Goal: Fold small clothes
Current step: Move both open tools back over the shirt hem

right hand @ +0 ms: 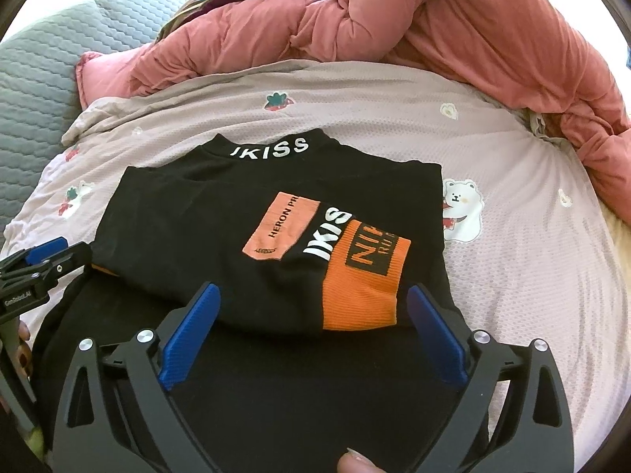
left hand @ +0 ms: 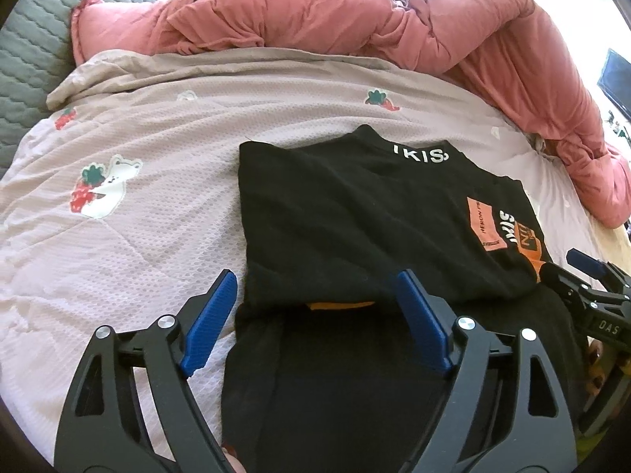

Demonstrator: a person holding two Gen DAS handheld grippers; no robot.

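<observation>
A black shirt (left hand: 355, 216) with white "IKISS" lettering on the collar and orange patches lies partly folded on the bed; it also shows in the right wrist view (right hand: 189, 220). Its upper part is folded over the lower part. My left gripper (left hand: 315, 311) is open, its blue fingers straddling the shirt's near left fold edge. My right gripper (right hand: 315, 327) is open over the near edge by the orange patch (right hand: 363, 287). Each gripper shows at the edge of the other's view, the right gripper (left hand: 591, 287) and the left gripper (right hand: 35, 268).
The shirt rests on a pale pink quilted bedsheet (left hand: 138, 236) with bear and strawberry prints. A bunched pink duvet (right hand: 434, 31) lies along the far and right sides. A grey quilted mat (left hand: 35, 39) lies at the far left.
</observation>
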